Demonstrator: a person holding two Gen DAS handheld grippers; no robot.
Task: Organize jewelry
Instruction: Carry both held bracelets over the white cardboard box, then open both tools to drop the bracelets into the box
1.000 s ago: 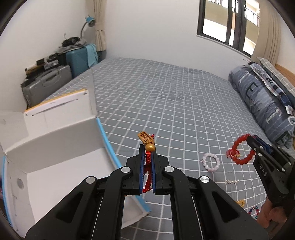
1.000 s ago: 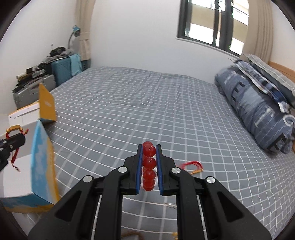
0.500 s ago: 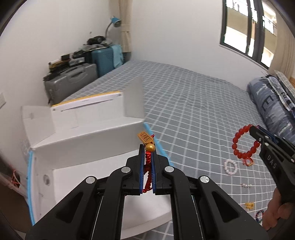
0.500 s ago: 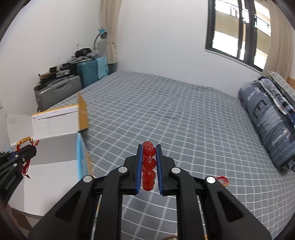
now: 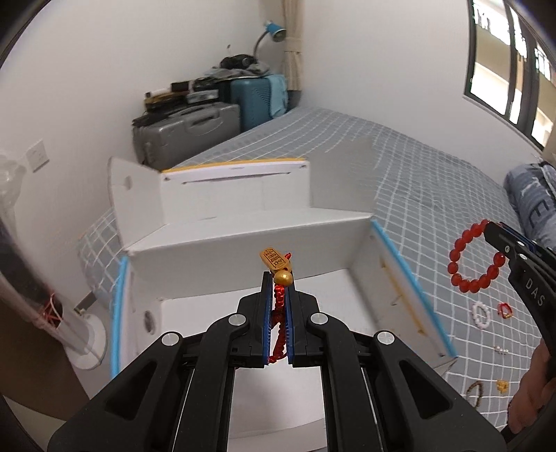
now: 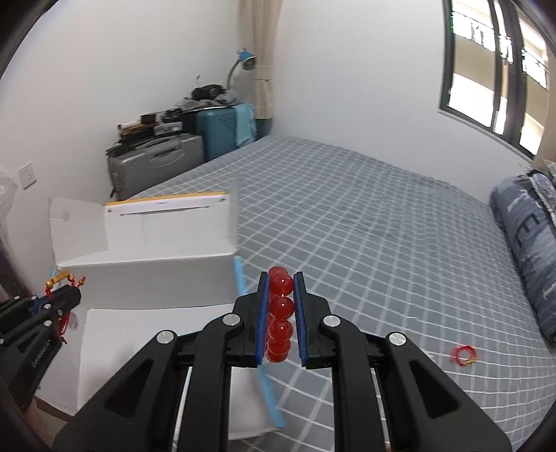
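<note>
Showing both grippers loaded, above the bed w/ grey checked cover (image 6: 365, 222). Left gripper (image 5: 278, 278): fingers (image 5: 266, 313) clamped on a red cord charm (image 5: 278, 313); its gold bead and gold tag stick out just past the fingertips, cord trailing back between the pads. Directly beyond and below those fingertips sits the open white box (image 5: 243, 243) w/ blue edge trim, flaps up; the charm hangs over the box's interior, not touching it.

Right gripper (image 6: 280, 278): fingers (image 6: 262, 313) closed on a red bead bracelet (image 6: 279, 309), several beads pinched in a row between the blue pads. From the left wrist view the rest of the loop dangles free below the fingertips, to the right of the box and apart from it.

On the cover, below and right of the left fingers: white bead bracelet (image 5: 481, 314), small red-gold piece (image 5: 504, 310) just beside it, pearl strand (image 5: 500, 349), gold trinket (image 5: 502, 385), brown bead string (image 5: 474, 396) nearer. Right of the right fingers: another red cord loop (image 6: 462, 354) lying flat.

Far beyond the fingertips, by the wall: grey suitcase (image 5: 187, 135), teal suitcase (image 5: 255, 101), blue lamp (image 5: 274, 33). Folded duvet (image 6: 531, 250) at far right.
</note>
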